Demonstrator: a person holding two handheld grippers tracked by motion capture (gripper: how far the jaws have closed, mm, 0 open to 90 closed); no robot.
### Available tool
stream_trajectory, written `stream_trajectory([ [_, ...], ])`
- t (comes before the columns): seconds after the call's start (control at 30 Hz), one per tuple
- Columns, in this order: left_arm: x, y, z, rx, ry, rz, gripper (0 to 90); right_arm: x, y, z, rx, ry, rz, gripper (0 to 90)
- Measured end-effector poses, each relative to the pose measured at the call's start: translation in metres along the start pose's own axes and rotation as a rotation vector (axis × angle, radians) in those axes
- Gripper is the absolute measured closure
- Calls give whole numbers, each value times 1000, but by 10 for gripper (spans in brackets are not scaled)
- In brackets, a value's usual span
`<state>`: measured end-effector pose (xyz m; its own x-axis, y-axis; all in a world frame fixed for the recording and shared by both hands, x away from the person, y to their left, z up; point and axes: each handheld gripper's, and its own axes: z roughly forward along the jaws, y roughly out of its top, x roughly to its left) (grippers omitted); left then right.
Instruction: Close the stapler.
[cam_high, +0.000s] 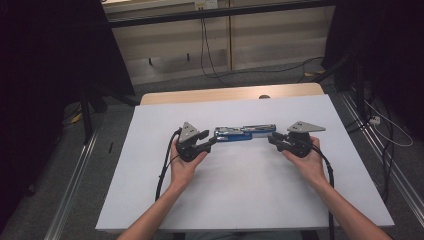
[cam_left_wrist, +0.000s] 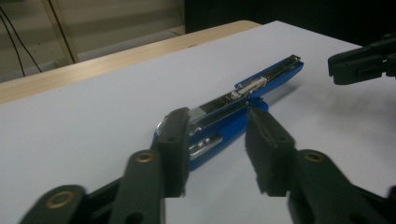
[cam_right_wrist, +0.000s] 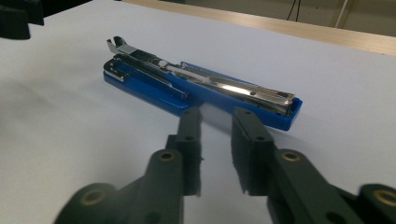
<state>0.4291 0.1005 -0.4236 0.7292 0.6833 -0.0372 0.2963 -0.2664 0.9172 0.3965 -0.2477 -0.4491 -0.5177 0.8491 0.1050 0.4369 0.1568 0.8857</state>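
The table (cam_high: 150, 200) carries a white surface that covers nearly all of it; a strip of bare wood shows along the far edge.

A blue stapler (cam_high: 245, 133) lies flat on the white surface, nearer the far edge than the near edge and roughly midway between the left and right edges. Its long axis runs parallel to the far edge, left to right in the high view. The stapler is opened out: the blue base and the metal staple channel lie end to end in one line. In the right gripper view the channel's bright metal end reaches the blue end nearest that gripper, and the curled metal end points toward the left gripper. No brand, label or writing can be read on it.

The left gripper (cam_high: 212, 142) lies at the stapler's left end. In the left gripper view its jaws stand at a narrow gap astride that end; whether the pads press on the blue body cannot be told.

The right gripper (cam_high: 272, 138) lies at the stapler's right end. In the right gripper view its jaws stand at a narrow gap, with their tips just short of the blue edge and nothing between them.
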Motion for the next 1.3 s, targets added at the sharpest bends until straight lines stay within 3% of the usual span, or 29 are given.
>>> stream_trajectory([
  [0.17, -2, 0, 9, 1, -31, -5, 791, -3, 0, 1, 1, 8, -5, 900],
  [0.33, -1, 2, 17, 15, -48, 4, 900, -3, -1, 1, 15, 6, -10, 900],
  [0.47, 2, -1, 26, 51, -44, -8, 900, -2, 0, 2, 21, 8, -22, 900],
  [0.67, 5, -1, 39, 100, -40, 16, 900, -3, -2, 6, 43, 1, -22, 900],
  [0.77, 8, -2, 46, 116, -39, -7, 900, -4, -3, 8, 55, -1, -18, 900],
  [1.03, 11, -6, 59, 171, -19, 51, 900, -5, -2, 10, 67, -1, -27, 900],
  [1.13, 13, -7, 62, 174, -12, 36, 900, -4, -2, 10, 72, 0, -30, 900],
  [1.17, 14, -7, 62, 184, -4, 49, 900, -4, -2, 10, 74, -1, -31, 900],
  [1.2, 15, -7, 63, 188, -14, 29, 900, -4, -2, 10, 76, 0, -31, 900],
  [1.27, 16, -8, 64, 195, -4, 51, 900, -5, -2, 11, 82, 1, -31, 900],
  [1.3, 15, -9, 65, 187, -11, 30, 900, -5, -2, 11, 86, -1, -31, 900],
])
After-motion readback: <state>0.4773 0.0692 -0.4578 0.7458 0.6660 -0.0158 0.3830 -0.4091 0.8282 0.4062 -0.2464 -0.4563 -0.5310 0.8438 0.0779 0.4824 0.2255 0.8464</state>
